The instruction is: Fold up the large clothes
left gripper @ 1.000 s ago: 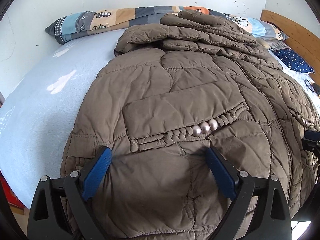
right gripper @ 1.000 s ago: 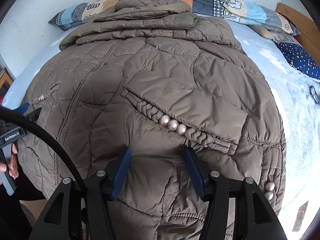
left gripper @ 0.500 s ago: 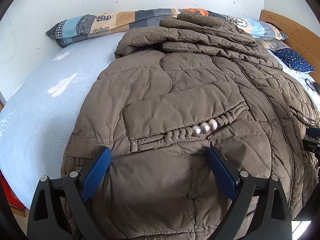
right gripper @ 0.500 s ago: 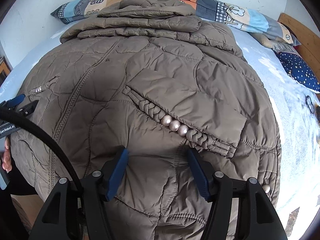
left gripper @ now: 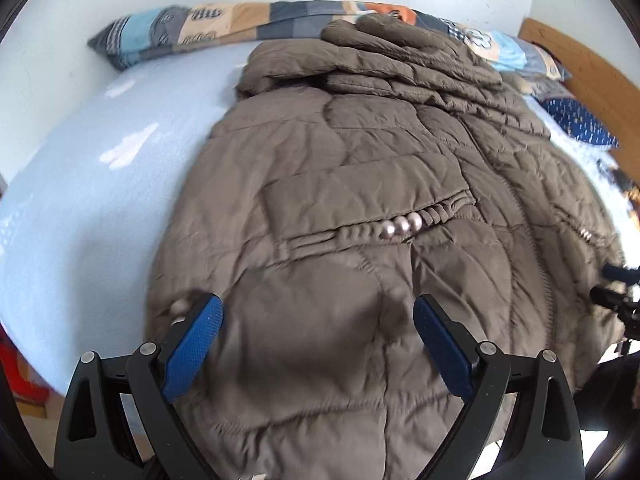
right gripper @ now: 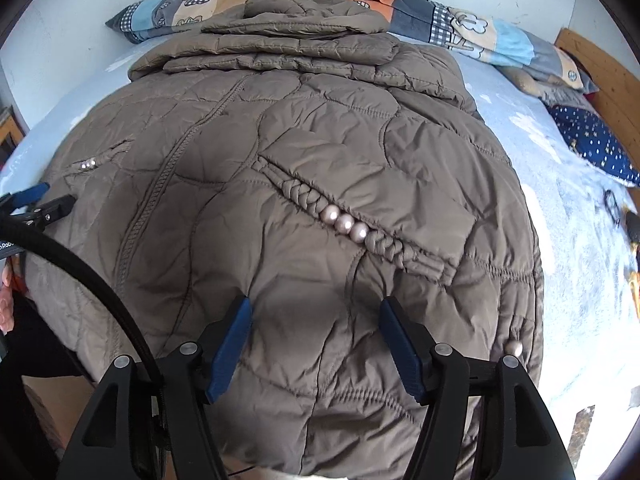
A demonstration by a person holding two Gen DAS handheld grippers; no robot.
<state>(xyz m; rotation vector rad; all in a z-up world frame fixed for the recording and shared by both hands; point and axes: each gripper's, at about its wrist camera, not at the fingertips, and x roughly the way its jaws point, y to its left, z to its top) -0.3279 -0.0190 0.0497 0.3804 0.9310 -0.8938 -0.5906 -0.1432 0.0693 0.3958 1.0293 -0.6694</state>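
A large brown quilted coat [left gripper: 360, 184] lies spread on the bed, front up, sleeves folded across its top; it also fills the right wrist view [right gripper: 320, 152]. Each pocket flap carries three pearl beads [left gripper: 400, 227] [right gripper: 346, 223]. My left gripper [left gripper: 318, 320] is open and empty, just above the coat's lower left part. My right gripper [right gripper: 316, 316] is open and empty above the lower right part. The left gripper's tips [right gripper: 36, 200] show at the right view's left edge.
The bed has a light blue sheet [left gripper: 100, 184] [right gripper: 568, 216]. A patchwork pillow [left gripper: 208, 32] [right gripper: 460, 28] runs along the white wall. A navy dotted pillow [right gripper: 596, 144] and wooden headboard [left gripper: 580, 64] are at the right. A black cable [right gripper: 88, 272] crosses the right view.
Both grippers have pulled back and risen slightly over the coat's hem. The left view is now blurred by motion. The coat has not moved.
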